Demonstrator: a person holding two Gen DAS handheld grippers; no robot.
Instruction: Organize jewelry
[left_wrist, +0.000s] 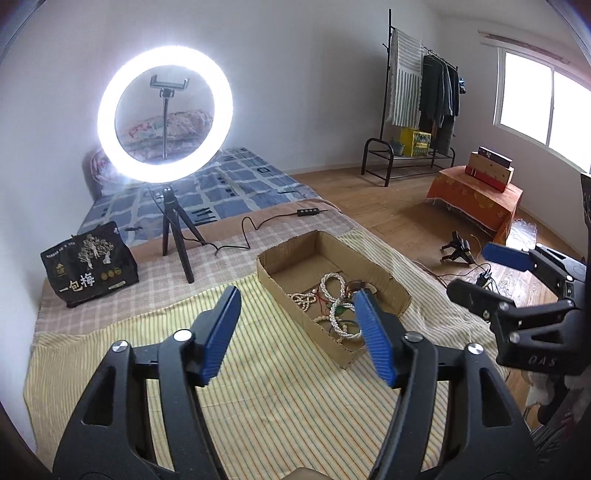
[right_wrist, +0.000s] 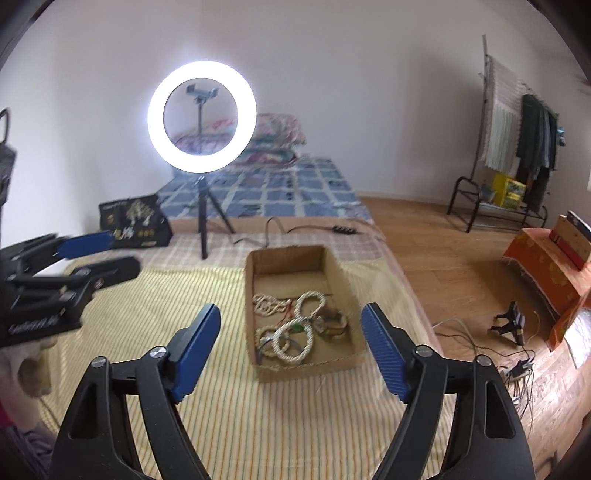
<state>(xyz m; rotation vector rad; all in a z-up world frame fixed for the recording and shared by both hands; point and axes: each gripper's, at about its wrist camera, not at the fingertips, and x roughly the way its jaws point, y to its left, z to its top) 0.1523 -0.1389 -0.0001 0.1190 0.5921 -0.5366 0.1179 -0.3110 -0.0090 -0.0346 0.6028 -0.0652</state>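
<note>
An open cardboard box (left_wrist: 399, 293) (right_wrist: 341, 275) lies on the yellow striped cloth (left_wrist: 258, 387) (right_wrist: 147, 314). Inside it lies a tangle of pearl and bead bracelets and necklaces (left_wrist: 334, 302) (right_wrist: 295, 325). My left gripper (left_wrist: 295, 306) is open and empty, held above the cloth just left of the box's near end. My right gripper (right_wrist: 290, 317) is open and empty, above the near end of the box. The right gripper also shows in the left wrist view (left_wrist: 491, 273), and the left gripper in the right wrist view (right_wrist: 110, 251).
A lit ring light on a black tripod (left_wrist: 166, 114) (right_wrist: 201, 118) stands behind the box, its cable (left_wrist: 258, 225) trailing right. A black snack bag (left_wrist: 90, 264) (right_wrist: 135, 221) sits at back left. Wooden floor with cables and a small tripod (left_wrist: 458, 251) lies right of the mattress.
</note>
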